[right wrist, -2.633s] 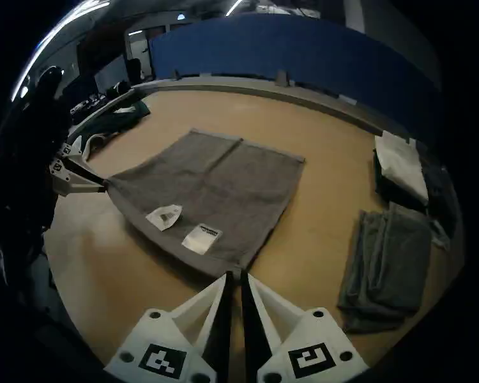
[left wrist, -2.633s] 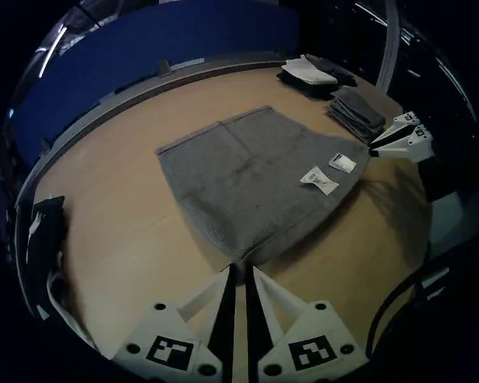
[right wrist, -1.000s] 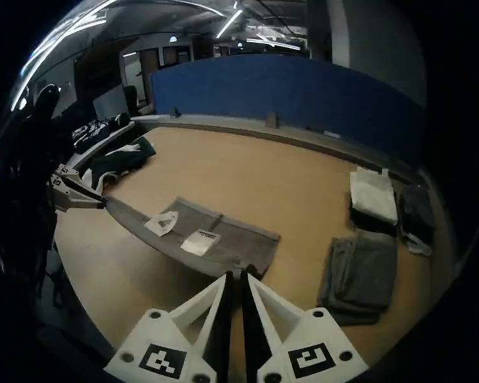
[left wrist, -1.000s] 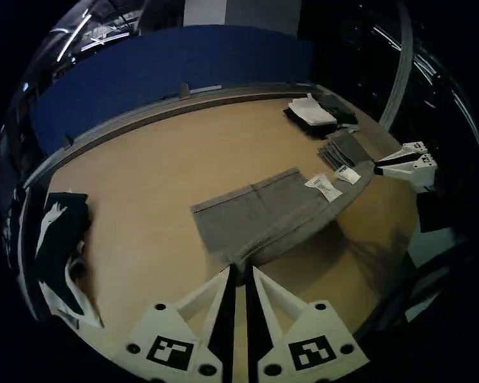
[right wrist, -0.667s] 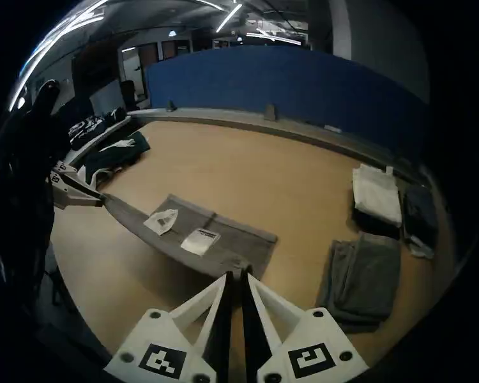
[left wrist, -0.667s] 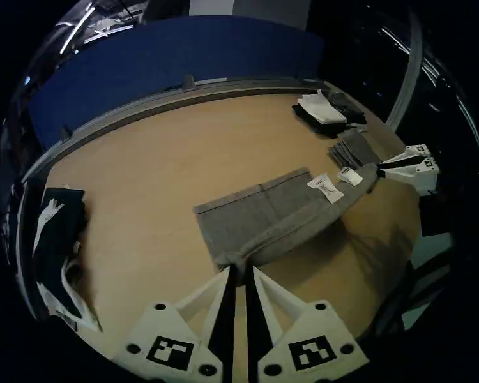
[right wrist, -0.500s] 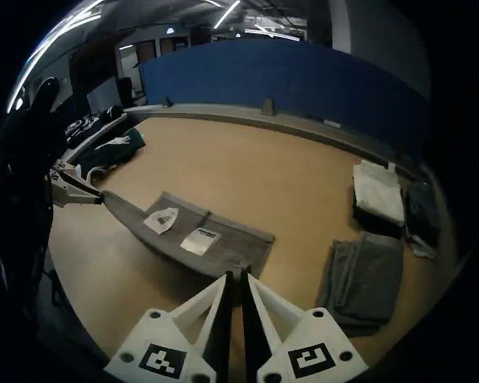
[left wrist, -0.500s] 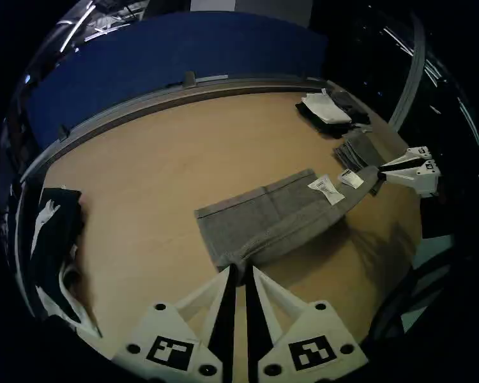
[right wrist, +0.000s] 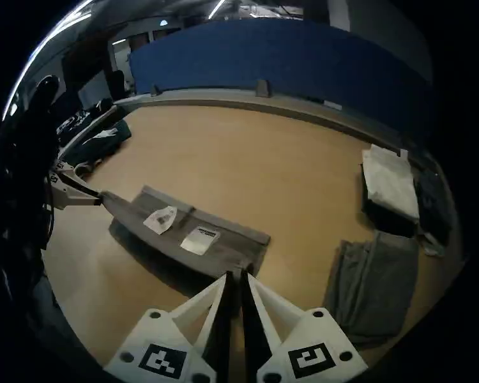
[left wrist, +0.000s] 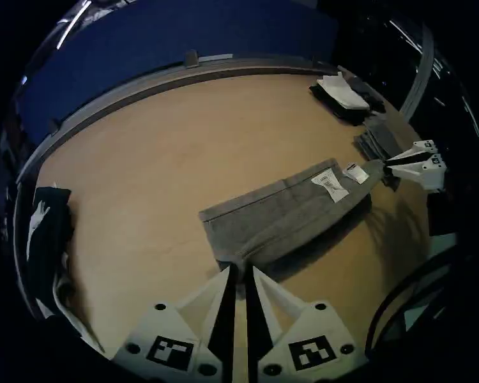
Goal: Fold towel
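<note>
Now mid-fold: L gripper (left wrist: pixel 239 267) & R gripper (right wrist: pixel 236 274) each clamped tight on a near corner of towel (left wrist: pixel 284 214), edge stretched taut above table (left wrist: pixel 144 159) to land evenly on far half lying flat.

Gray towel (right wrist: pixel 236 242) corner pinched by right gripper (right wrist: pixel 241 274).

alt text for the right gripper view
The right gripper pinches one corner of a grey towel lying as a narrow strip on a wooden table; the left gripper holds another corner. A pile of folded towels sits nearby.
</note>
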Tool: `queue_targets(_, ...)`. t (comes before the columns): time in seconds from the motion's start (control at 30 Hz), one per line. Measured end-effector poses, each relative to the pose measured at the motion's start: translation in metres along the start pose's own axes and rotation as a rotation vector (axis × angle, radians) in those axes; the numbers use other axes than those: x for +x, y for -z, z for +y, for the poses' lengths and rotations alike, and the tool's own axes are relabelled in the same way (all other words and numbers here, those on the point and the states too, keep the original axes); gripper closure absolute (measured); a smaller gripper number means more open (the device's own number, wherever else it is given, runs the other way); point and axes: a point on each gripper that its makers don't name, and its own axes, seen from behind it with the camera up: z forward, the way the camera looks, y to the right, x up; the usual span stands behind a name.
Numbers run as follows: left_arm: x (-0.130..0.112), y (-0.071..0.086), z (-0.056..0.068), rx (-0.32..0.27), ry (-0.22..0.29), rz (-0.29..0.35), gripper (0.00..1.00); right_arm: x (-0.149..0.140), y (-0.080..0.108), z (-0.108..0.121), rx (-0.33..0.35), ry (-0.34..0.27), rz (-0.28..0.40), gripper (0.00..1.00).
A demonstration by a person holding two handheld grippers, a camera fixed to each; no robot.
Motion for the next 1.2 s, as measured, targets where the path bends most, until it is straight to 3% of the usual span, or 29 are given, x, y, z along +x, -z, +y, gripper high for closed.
queue_targets(0.37, -0.002, -0.036, -0.013, 0.017, -0.012, -0.058, 0.91, -0.011, -0.036, 0.007, -0.005, -0.018, -0.066, 0.91)
queue_targets(0.63, 0.001, -0.049, -0.019, 0.026, -0.004, -0.068, 0.89, -0.009, -0.048, 0.013, -0.027, -0.022, -0.068, 0.90)
queue_targets(0.93, 0.007, -0.061, -0.032, 0.077, -0.014, -0.059, 0.82, -0.005, -0.058, 0.024, -0.093, 0.023, -0.071, 0.72)
queue_targets(1.2, 0.014, -0.065, -0.039, 0.108, -0.009, -0.051, 0.69, -0.004, -0.064, 0.033, -0.132, 0.034, -0.068, 0.61)
